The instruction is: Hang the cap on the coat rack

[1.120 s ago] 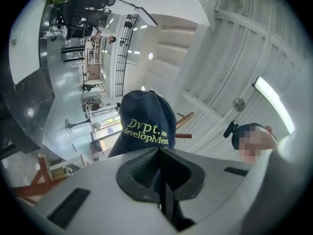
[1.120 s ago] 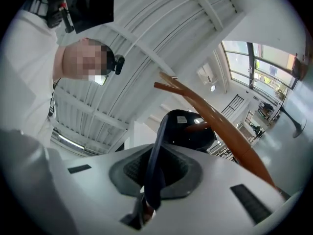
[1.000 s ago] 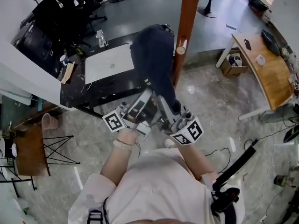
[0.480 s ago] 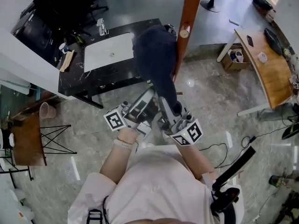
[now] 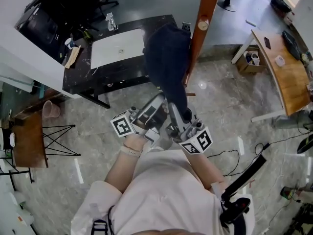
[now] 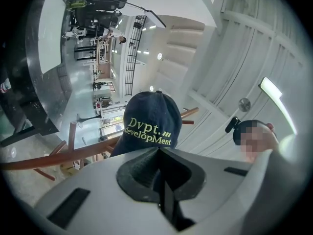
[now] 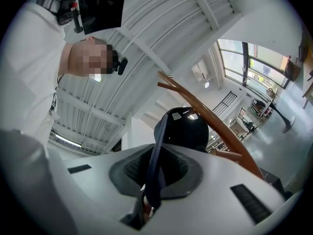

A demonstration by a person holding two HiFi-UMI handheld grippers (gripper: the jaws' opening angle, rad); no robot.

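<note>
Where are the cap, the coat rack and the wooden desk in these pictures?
cap (image 6: pixel 149 124): left gripper view, front panel with the lettering.
coat rack (image 5: pixel 199 45): head view, upright wooden pole.
desk (image 5: pixel 281 87): head view, bare wooden top.

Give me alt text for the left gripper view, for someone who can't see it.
The left gripper is shut on a navy cap with yellow-green lettering, holding it up in front of the brown wooden coat rack. Pale ceiling panels fill the background.

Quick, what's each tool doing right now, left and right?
Left tool: closed on the brim of the navy blue fabric cap with green lettering.
Right tool: closed on the same cap's edge.
</note>
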